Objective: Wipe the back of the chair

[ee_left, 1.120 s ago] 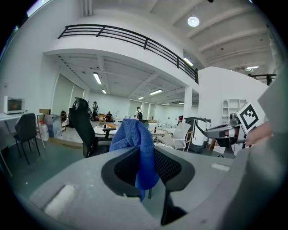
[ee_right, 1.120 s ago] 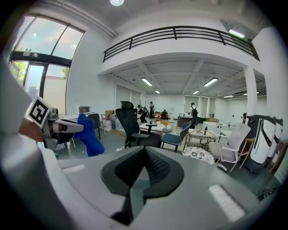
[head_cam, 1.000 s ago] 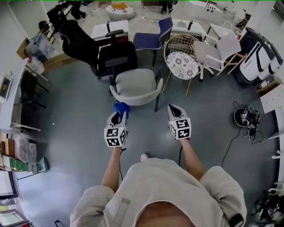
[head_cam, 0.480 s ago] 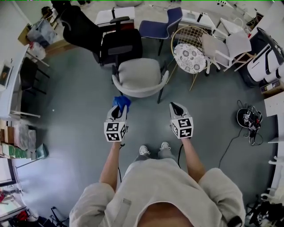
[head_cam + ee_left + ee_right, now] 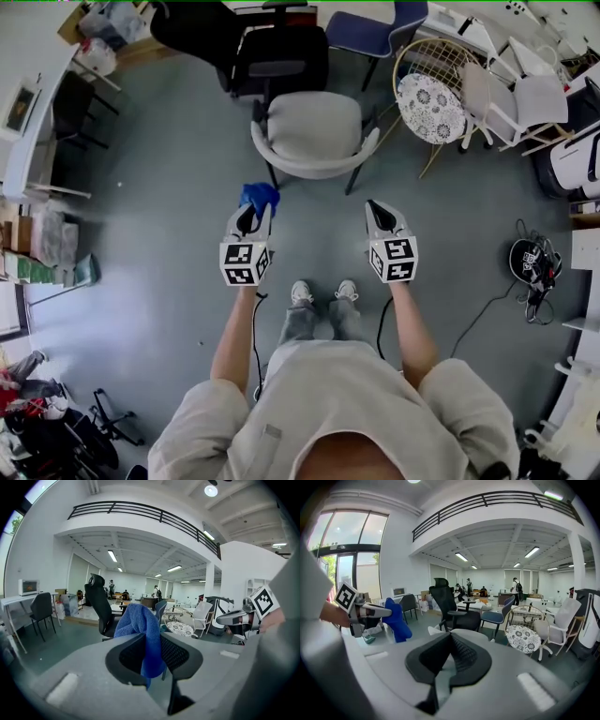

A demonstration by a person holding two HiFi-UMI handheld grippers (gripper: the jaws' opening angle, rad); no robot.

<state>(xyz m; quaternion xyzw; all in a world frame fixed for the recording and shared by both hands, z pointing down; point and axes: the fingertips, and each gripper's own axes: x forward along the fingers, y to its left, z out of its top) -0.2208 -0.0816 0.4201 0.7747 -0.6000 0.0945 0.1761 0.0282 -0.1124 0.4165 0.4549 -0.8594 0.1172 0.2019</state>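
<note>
At about 11 o'clock from the person's shoes (image 5: 321,293), the left tool (image 5: 251,220) is pinching a blue cloth (image 5: 259,197). The cloth bunches up above the jaw tips and hangs down between them. Held that way, a loose wad faces forward, probably so it can be pressed flat on a surface.

At 12 o'clock stands the grey tub chair (image 5: 314,131). Its curved back (image 5: 314,172) is turned toward the person, so the part to be wiped is the nearest one. The cloth is near the back, at its 7 o'clock, but not touching it; wiping has not begun.

At 1 o'clock from the shoes, the right tool (image 5: 377,214) has its jaws pressed together on nothing. It is level with the left one and seems only to be carried along.

At the chair's 2 o'clock sits a wire chair with a patterned cushion (image 5: 429,105), well clear of the work.
</note>
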